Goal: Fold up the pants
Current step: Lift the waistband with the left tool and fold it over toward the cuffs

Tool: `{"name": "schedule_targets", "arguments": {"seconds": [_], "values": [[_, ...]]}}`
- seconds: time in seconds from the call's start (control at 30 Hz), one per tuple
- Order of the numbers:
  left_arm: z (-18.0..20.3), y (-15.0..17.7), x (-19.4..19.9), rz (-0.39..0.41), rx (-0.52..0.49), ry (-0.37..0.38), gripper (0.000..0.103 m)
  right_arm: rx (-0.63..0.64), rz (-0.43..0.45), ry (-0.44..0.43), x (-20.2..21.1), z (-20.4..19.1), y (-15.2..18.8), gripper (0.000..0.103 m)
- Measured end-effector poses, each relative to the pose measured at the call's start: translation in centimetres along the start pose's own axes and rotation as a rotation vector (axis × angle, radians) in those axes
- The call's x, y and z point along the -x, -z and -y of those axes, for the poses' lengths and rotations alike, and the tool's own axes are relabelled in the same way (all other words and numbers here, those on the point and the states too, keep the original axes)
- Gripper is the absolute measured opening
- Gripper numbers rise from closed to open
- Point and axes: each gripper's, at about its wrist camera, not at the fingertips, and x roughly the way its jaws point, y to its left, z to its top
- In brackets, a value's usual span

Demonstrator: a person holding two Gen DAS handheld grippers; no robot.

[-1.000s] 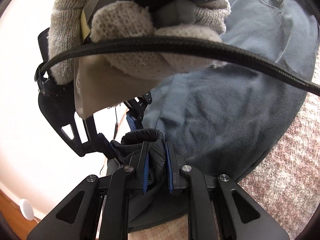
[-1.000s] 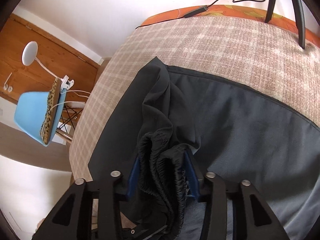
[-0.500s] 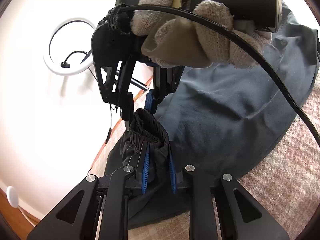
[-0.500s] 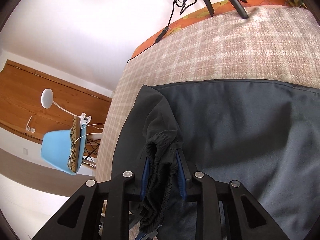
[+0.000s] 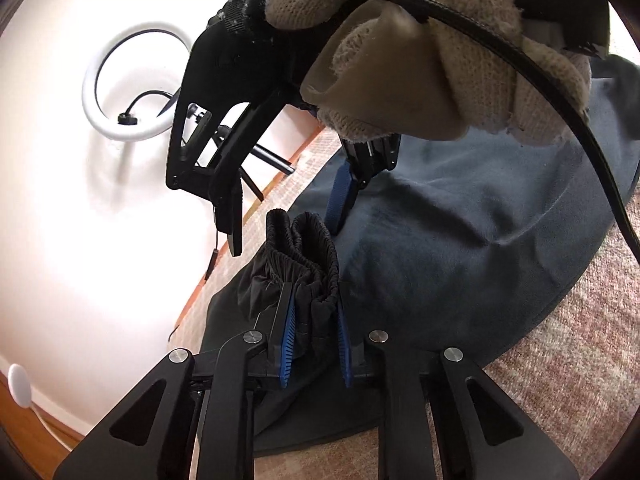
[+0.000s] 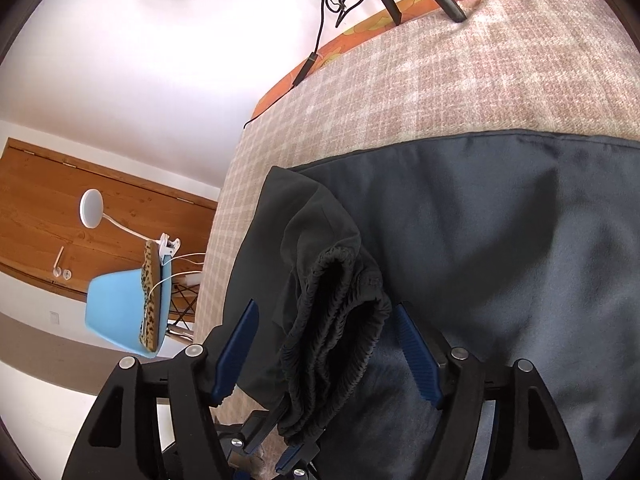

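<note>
In the left wrist view, the left gripper (image 5: 314, 346) pinches the gathered elastic waistband of the black pants (image 5: 304, 256) between its blue pads; the bunched band stands up just beyond the fingertips. The rest of the cloth spreads away to the right and far side as a dark grey-blue sheet over a checked beige blanket (image 5: 560, 380). Above and beyond the waistband hangs the right gripper (image 5: 288, 220), held by a gloved hand (image 5: 440, 76) with a black cable (image 5: 520, 64) running across it. Its jaws are opening: one finger hangs left of the band, the other right of it, neither touching the cloth. A white ring light (image 5: 132, 84) stands at far left.

In the right wrist view, the right gripper (image 6: 326, 356) stands spread wide, its blue pads clear on both sides of the ribbed waistband (image 6: 340, 328), which lies between them, loosely bunched. The pants (image 6: 520, 260) stretch right and far across the blanket (image 6: 440, 80). A blue chair (image 6: 120, 312) stands at left.
</note>
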Motion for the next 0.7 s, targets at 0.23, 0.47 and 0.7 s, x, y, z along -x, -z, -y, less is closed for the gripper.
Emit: {"name": "schedule_targets", "arguments": {"seconds": [0.23, 0.47, 0.7], "values": [[0.3, -0.1, 0.8, 0.002, -0.021, 0.021, 0.021, 0.045, -0.031, 0.041, -1.2, -1.0, -0.2, 0.019], [-3.9, -0.1, 3.1, -0.011, 0.147, 0.121, 0.044, 0.080, 0.054, 0.073, 4.1, -0.1, -0.5, 0.017], [-9.0, 2.0, 2.7, -0.095, 0.307, 0.067, 0.044, 0.050, 0.096, 0.111, 11.0, 3.6, 0.2, 0.017]]}}
